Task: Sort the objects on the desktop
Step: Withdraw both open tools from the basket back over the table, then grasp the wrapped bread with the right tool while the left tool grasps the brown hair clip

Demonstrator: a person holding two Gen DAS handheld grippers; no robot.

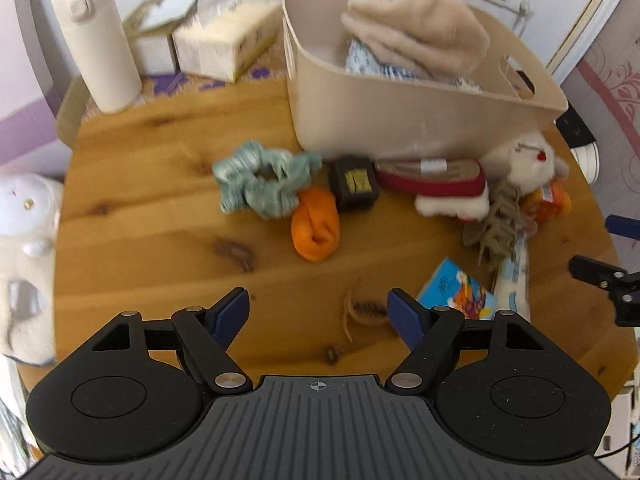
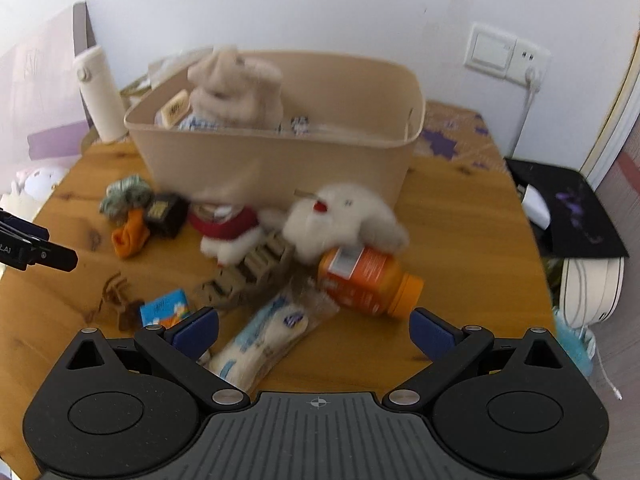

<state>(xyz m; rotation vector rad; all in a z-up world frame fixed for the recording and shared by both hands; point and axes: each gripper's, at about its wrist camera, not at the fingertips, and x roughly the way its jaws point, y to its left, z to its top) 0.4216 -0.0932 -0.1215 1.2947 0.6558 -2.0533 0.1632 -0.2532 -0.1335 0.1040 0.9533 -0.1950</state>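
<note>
The left gripper (image 1: 318,312) hangs wide open and empty over the round wooden table (image 1: 160,216); beyond its jaws lie a ruffled green fabric scrunchie (image 1: 260,182) and a rolled orange sock (image 1: 316,224). The right gripper (image 2: 314,332) is equally spread, empty, a white plastic-wrapped packet (image 2: 260,340) partly between its jaws, an orange plastic bottle (image 2: 368,280) just ahead, the beige plastic bin (image 2: 280,160) farther back.

Both hand-held grippers are matte black plastic. The left gripper (image 1: 318,304) has a ribbed grey centre plate with a small white crosshair mark, flanked by two rounded black housings with circular insets. Black linkage arms with silver pivot screws carry blue pads (image 1: 232,312). The right gripper (image 2: 314,330) is built the same way, with blue fingertips (image 2: 430,334), silver rivets and triangular cut-outs in the outer arms.
</note>
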